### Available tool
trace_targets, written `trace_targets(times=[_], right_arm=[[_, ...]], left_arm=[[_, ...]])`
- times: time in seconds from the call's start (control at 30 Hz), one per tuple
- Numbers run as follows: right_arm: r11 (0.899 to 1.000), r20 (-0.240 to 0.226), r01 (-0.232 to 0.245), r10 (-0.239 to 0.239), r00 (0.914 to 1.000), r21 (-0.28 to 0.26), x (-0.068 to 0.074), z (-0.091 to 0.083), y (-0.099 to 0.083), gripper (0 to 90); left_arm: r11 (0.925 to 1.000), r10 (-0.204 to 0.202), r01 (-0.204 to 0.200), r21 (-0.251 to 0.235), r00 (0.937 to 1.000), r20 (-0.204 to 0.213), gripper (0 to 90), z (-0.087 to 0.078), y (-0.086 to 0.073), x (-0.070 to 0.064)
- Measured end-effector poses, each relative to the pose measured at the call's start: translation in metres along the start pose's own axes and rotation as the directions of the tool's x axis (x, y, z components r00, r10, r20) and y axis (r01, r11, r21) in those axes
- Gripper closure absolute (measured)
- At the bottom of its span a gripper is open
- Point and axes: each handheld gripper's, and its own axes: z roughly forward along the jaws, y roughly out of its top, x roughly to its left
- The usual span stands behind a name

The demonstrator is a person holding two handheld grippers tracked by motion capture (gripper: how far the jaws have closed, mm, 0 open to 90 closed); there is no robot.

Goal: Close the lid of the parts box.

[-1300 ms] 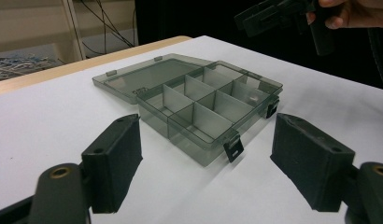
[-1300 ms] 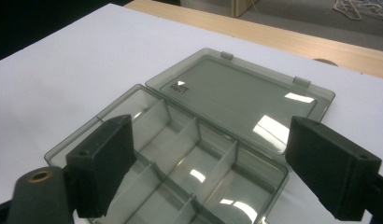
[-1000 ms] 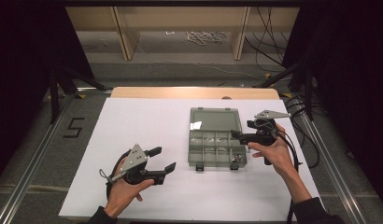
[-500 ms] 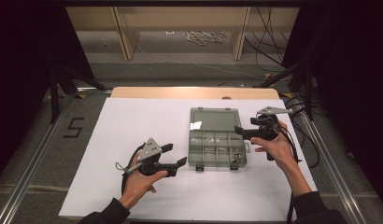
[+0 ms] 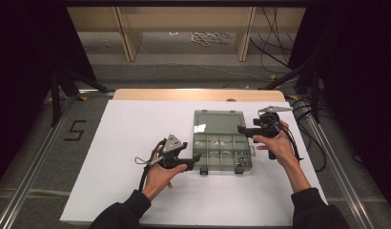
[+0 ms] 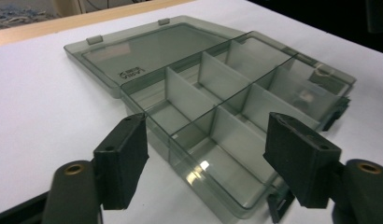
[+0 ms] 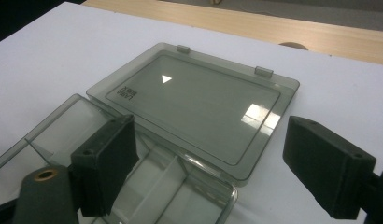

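On the white table (image 5: 117, 143), the left gripper (image 5: 193, 160) sits just beside the near left corner of the clear organizer box (image 5: 222, 151), jaws spread wide and holding nothing. The box rests right of the table's centre, its lid (image 5: 218, 122) folded flat on the far side. At the box's right edge, the right gripper (image 5: 242, 130) hovers with jaws spread, empty.

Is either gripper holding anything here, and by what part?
Nothing. Both the left gripper and right gripper are open beside the box.
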Motion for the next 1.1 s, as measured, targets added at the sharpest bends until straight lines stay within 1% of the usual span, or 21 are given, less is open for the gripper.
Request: trace_targets(times=[0.1,0.13,0.17,0.3,0.4,0.43,0.47,0.5,0.53,0.57,0.6,0.63,0.67,0.77,0.8,0.9,0.93,0.97,1.03,1.07,1.1], right_arm=[[1.000,0.003,-0.001,0.001,1.0000,0.005,-0.003,0.003,0.000,18.5],[1.000,0.005,-0.015,0.015,0.9999,0.002,-0.003,0.005,0.000,19.0],[1.000,0.008,-0.010,0.010,0.9999,0.000,-0.004,0.006,0.000,19.5],[1.000,0.024,0.014,-0.014,0.9996,0.008,-0.009,0.012,-0.001,20.7],[1.000,0.025,-0.023,0.023,0.9994,0.020,-0.013,0.016,-0.001,21.3],[0.999,0.022,-0.041,0.041,0.9989,0.030,-0.014,0.017,-0.001,21.3],[0.997,0.011,-0.063,0.063,0.9980,0.045,-0.017,0.020,-0.002,21.2],[0.996,0.017,-0.075,0.074,0.9971,0.056,-0.017,0.021,-0.002,20.9],[0.994,0.026,-0.077,0.076,0.9968,0.082,-0.019,0.022,-0.002,20.9],[0.996,0.013,-0.060,0.059,0.9982,0.070,-0.022,0.024,-0.001,21.1],[0.990,0.023,-0.103,0.102,0.9946,0.099,-0.020,0.023,0.002,21.1],[0.990,0.031,-0.103,0.100,0.9945,0.094,-0.020,0.025,0.003,21.2],[0.983,0.027,-0.139,0.137,0.9902,0.121,-0.018,0.023,0.006,21.4],[0.976,0.030,-0.157,0.154,0.9876,0.149,-0.020,0.028,0.008,21.4],[0.983,0.030,-0.118,0.115,0.9929,0.140,-0.024,0.032,0.008,22.2],[0.976,0.033,-0.120,0.116,0.9927,0.184,-0.026,0.038,0.006,23.9],[0.978,0.036,-0.105,0.100,0.9943,0.181,-0.029,0.042,0.004,24.1],[0.973,0.042,-0.121,0.115,0.9925,0.194,-0.028,0.042,0.004,24.0],[0.966,0.062,-0.154,0.144,0.9876,0.209,-0.028,0.046,0.004,24.4],[0.968,0.038,-0.153,0.148,0.9882,0.198,-0.029,0.047,0.003,24.9],[0.968,0.039,-0.147,0.142,0.9891,0.205,-0.029,0.047,0.003,25.1]], left_arm=[[0.9995,-0.013,0.013,0.028,0.9997,-0.021,31.9,0.005,0.000,0.004],[0.9992,0.006,-0.005,0.041,0.9998,-0.020,33.1,0.005,0.000,0.006],[0.9991,-0.024,0.024,0.035,0.9996,-0.018,33.2,0.007,-0.001,0.006],[0.9980,-0.029,0.029,0.057,0.9996,-0.006,38.1,0.010,-0.003,0.008],[0.9969,-0.024,0.024,0.075,0.9997,0.003,43.0,0.013,-0.005,0.008],[0.9946,-0.030,0.029,0.099,0.9995,0.010,45.0,0.013,-0.005,0.009],[0.9954,-0.051,0.050,0.082,0.9986,0.011,46.8,0.014,-0.006,0.008],[0.9942,-0.053,0.051,0.094,0.9984,0.019,47.5,0.014,-0.006,0.010],[0.9934,-0.034,0.032,0.111,0.9993,0.017,48.8,0.014,-0.006,0.011],[0.9937,-0.055,0.053,0.099,0.9984,0.015,49.9,0.015,-0.007,0.011],[0.9925,-0.063,0.061,0.106,0.9978,0.018,51.4,0.015,-0.007,0.011],[0.9920,-0.063,0.061,0.111,0.9979,0.016,52.2,0.015,-0.007,0.012],[0.9910,-0.052,0.050,0.124,0.9986,0.012,52.7,0.015,-0.007,0.013],[0.9883,-0.078,0.076,0.132,0.9969,0.011,53.9,0.016,-0.007,0.013],[0.9878,-0.080,0.078,0.135,0.9967,0.012,55.4,0.016,-0.007,0.013],[0.9863,-0.089,0.086,0.141,0.9959,0.016,59.1,0.017,-0.007,0.011],[0.9857,-0.092,0.089,0.143,0.9956,0.016,61.0,0.017,-0.007,0.011],[0.9856,-0.106,0.104,0.134,0.9943,0.012,61.6,0.018,-0.007,0.009],[0.9865,-0.090,0.088,0.138,0.9959,0.009,62.6,0.019,-0.007,0.008],[0.9871,-0.094,0.094,0.130,0.9956,-0.002,62.4,0.020,-0.007,0.007],[0.9862,-0.073,0.072,0.149,0.9974,0.000,62.4,0.019,-0.006,0.008]])
